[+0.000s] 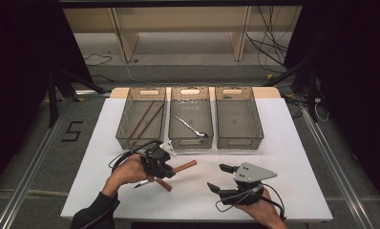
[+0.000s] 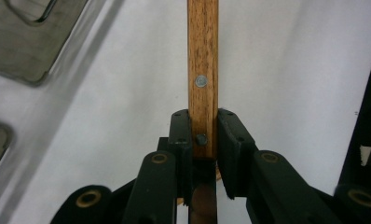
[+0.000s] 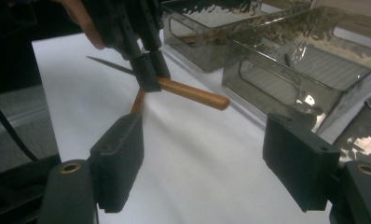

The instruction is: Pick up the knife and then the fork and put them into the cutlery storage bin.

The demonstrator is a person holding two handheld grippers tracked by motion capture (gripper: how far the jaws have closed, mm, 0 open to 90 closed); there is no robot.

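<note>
Fingers of the left gripper (image 1: 165,168) clench a wooden-handled knife (image 2: 202,70) by its handle, just before the middle bin (image 1: 190,140); right gripper (image 1: 220,177) stands released. Stiff, light, probably slick; grip the handle, not the blade.

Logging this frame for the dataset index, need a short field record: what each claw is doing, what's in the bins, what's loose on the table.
left claw: shut on wooden-handled knife, gripped at the handle, lifted off the table
right claw: open, nothing between its jaws
second wooden handle: lies under the left claw; touching or apart cannot be told
left bin: chopsticks
middle bin: metal spoon
right bin: no utensil seen
table: white top, three bins along the far edge
</note>
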